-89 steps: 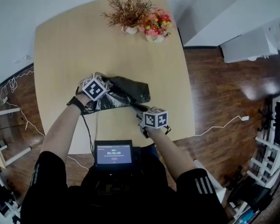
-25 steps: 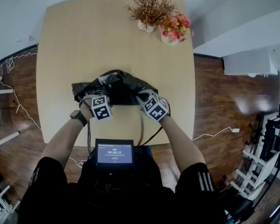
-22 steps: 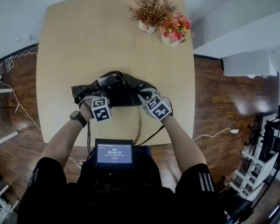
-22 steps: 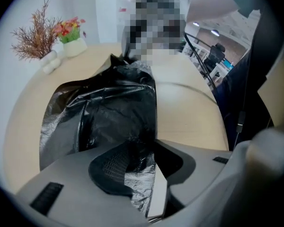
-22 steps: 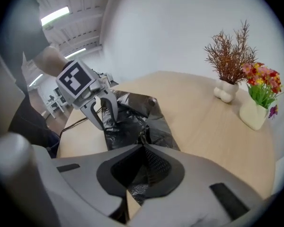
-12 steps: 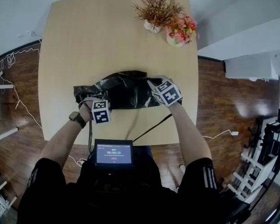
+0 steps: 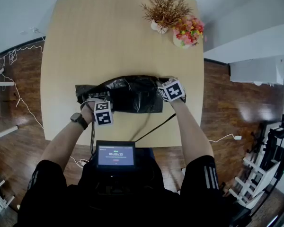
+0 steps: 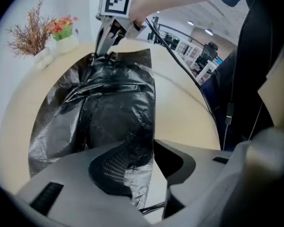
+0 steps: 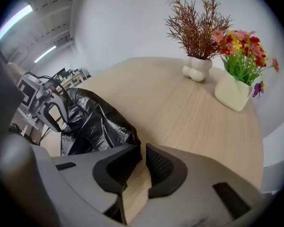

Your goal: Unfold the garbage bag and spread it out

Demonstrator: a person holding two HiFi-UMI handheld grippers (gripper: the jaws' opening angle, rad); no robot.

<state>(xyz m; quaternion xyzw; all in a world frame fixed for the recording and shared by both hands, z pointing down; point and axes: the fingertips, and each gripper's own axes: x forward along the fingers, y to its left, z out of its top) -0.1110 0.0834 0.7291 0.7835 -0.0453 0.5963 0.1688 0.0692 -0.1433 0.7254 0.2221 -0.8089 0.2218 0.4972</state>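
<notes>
The black garbage bag (image 7: 128, 94) lies crumpled but mostly drawn out on the table (image 7: 85, 41), in the half of the table nearer the person. Its long axis runs side to side, parallel to the table's near edge, with one end pointing toward the table's left edge and the other toward its right edge. At the bag's left end, the left gripper (image 8: 151, 162) has its jaws apart. Bag film lies over one pad, while the other pad stands clear with bare table showing in the gap, so nothing is pinched. At the bag's right end, the right gripper (image 9: 143, 167) is just letting go. Its jaws are opening to a narrow gap, the bag's edge touches one jaw tip, and table wood shows between the pads. At the table's far-right corner stand a vase of dried twigs (image 7: 164, 11) and a pot of bright flowers (image 7: 189, 31), well apart from the bag.
</notes>
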